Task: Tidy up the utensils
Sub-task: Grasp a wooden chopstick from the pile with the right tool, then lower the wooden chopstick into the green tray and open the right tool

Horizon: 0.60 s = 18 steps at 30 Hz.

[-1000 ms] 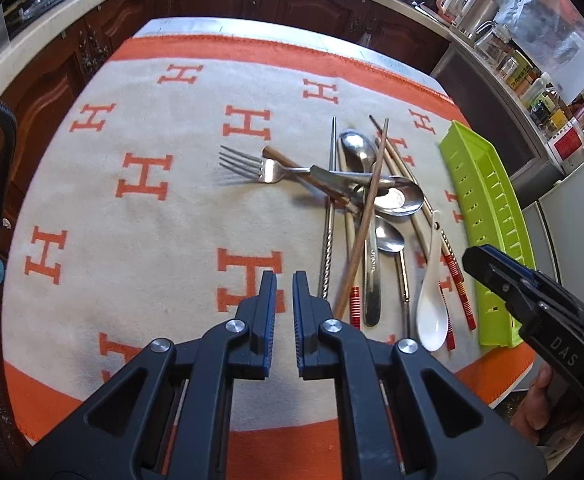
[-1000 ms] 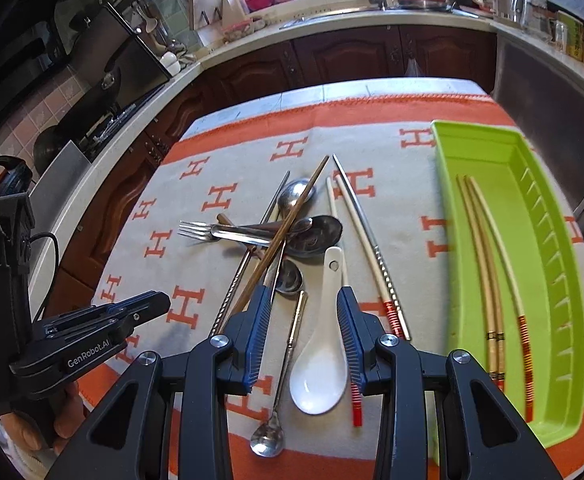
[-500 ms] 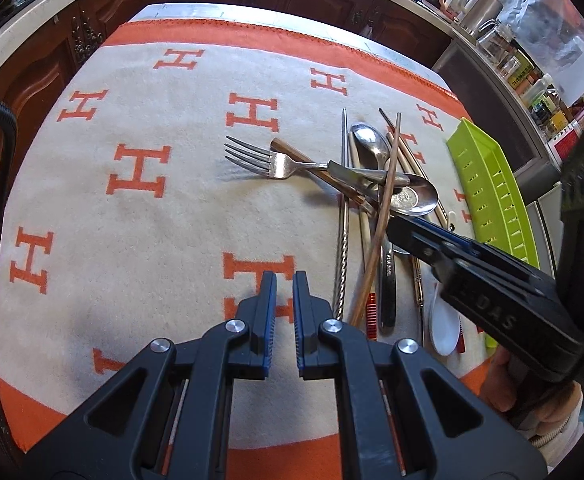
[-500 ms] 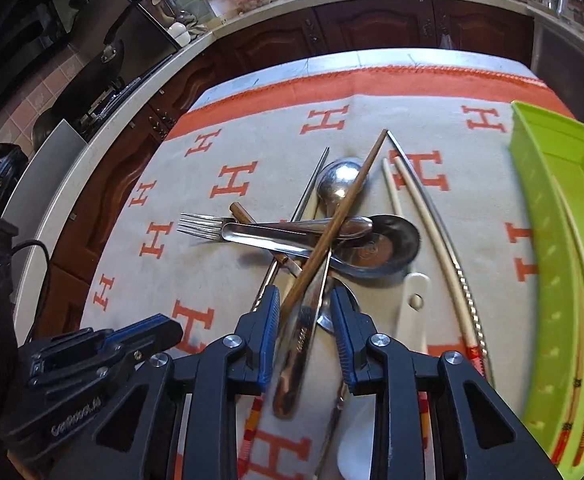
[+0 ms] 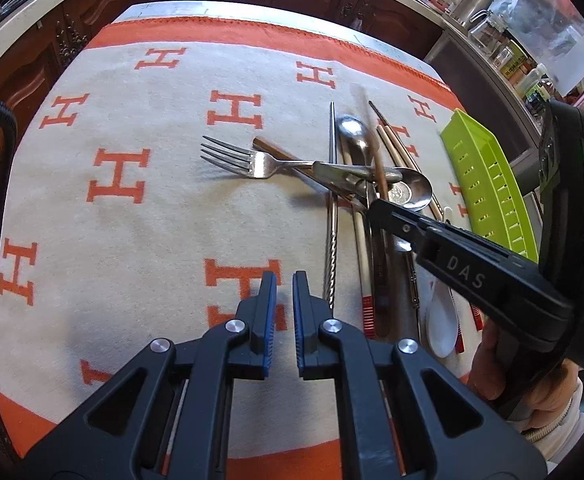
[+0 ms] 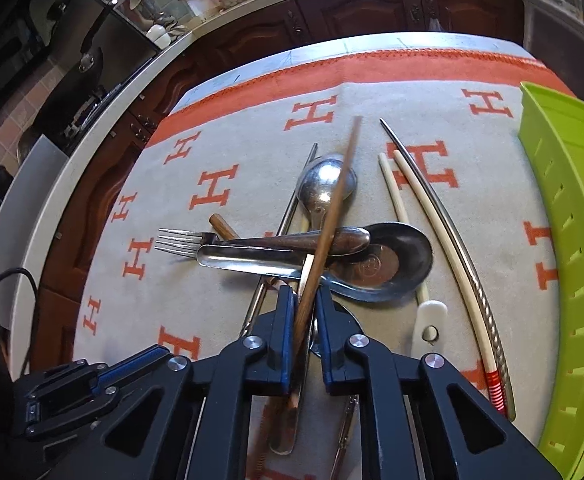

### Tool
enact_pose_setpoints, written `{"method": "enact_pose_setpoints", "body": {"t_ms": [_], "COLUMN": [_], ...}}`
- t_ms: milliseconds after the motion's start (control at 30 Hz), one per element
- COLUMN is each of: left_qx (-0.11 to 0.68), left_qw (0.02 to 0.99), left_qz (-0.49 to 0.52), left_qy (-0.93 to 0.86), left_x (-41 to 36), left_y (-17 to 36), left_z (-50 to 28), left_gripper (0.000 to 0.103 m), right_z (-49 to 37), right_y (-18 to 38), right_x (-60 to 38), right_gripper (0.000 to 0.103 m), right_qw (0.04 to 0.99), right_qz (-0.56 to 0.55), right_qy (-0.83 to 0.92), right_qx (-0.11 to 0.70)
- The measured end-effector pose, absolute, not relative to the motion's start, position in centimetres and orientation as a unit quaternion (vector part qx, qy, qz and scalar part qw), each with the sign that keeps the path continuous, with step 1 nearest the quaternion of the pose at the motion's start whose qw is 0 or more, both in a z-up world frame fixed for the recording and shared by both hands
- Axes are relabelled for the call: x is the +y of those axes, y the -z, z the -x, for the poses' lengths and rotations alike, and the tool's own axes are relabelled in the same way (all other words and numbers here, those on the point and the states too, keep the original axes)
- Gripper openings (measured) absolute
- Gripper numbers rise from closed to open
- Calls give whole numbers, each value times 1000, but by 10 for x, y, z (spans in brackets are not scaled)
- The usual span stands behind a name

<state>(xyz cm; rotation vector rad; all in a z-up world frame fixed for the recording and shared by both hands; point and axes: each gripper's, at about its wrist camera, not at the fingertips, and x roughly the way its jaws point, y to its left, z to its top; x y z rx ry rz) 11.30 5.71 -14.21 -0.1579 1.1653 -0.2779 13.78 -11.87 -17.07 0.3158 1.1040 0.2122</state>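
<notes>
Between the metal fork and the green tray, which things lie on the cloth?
The right wrist view shows it: between the fork and the green tray lie two metal spoons, crossed chopsticks and a white spoon's handle.

Brown wooden chopstick (image 6: pixel 333 204) tilted across piled spoons, fork (image 6: pixel 180 242), beside green tray (image 6: pixel 563 216).

Under my work lies a beige cloth (image 5: pixel 164 216) with orange H marks, dark wooden cabinets (image 6: pixel 355 12) beyond it, and jars (image 5: pixel 491 36) crowding the far counter.
</notes>
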Motion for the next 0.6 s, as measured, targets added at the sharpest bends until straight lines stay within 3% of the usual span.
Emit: {"method": "enact_pose_setpoints", "body": {"t_ms": [400,600], "left_qx": [546,549], "left_qw": [823,820], "left_qz": [66,63], "left_qy": [142,147], "left_x": [48,39], "left_y": [138,138], "left_z": [-110,-108], "left_gripper": [6,6], "right_z": [-107,-83], "right_y": [122,91], "right_x": [-172,-219], "right_gripper": [6,6], "right_qw": [847,874], "right_qz": [-208,-187], "right_qy": [-106,-60], "right_qx": [477,444]}}
